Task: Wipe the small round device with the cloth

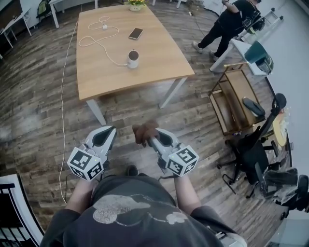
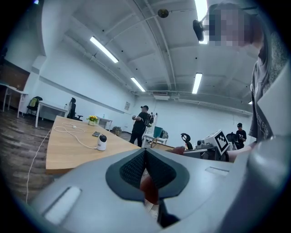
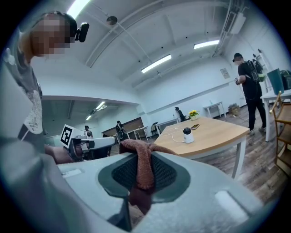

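Note:
The small round white device (image 1: 133,59) stands on the wooden table (image 1: 159,58), near the table's front edge, with a white cable (image 1: 96,41) running to it. It also shows far off as the device (image 2: 102,142) and the device (image 3: 187,134). Both grippers are held low over the floor, well short of the table. My right gripper (image 1: 150,139) is shut on a brown cloth (image 1: 144,131), and the cloth (image 3: 142,164) hangs pinched between the dark pads. My left gripper (image 1: 105,137) is shut with nothing between its pads (image 2: 136,166).
A phone (image 1: 135,33) lies on the table behind the device and a flower pot (image 1: 135,5) stands at the far edge. A person in black (image 1: 227,24) stands at the back right. A wooden cart (image 1: 234,99) and an office chair (image 1: 256,149) are on the right.

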`<state>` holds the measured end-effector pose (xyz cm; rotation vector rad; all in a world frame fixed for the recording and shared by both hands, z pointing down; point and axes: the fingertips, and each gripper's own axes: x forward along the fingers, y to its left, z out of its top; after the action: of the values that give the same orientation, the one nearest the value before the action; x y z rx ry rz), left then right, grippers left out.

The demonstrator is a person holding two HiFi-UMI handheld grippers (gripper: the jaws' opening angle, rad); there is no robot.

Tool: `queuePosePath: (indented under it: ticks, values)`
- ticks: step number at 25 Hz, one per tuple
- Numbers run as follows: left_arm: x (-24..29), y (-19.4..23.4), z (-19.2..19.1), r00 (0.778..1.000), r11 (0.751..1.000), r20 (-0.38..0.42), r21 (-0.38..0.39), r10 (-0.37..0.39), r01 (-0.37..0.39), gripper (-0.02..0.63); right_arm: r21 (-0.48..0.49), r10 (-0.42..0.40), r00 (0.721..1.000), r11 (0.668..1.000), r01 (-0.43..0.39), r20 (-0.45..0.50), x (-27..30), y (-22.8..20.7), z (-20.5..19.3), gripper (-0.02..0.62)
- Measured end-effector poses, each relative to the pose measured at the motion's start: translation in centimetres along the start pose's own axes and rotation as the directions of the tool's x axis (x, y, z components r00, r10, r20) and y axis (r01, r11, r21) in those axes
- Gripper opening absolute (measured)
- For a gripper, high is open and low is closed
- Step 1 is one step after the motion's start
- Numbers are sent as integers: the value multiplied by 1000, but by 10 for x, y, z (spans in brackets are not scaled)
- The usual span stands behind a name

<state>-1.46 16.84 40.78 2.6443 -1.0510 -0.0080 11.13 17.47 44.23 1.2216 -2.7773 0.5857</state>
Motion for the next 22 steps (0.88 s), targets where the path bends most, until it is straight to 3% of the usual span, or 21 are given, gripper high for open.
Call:
queuePosePath:
  ticks: [12, 22]
  values:
    - [-67, 10, -7, 1000, 1000, 1, -9, -14, 14, 18, 6, -54, 999, 999, 54, -7, 4, 70, -18, 54]
    - [-86, -4, -21, 998, 998, -11, -17, -58, 58, 18, 4, -104, 993, 995, 104, -49, -18, 90, -44, 52]
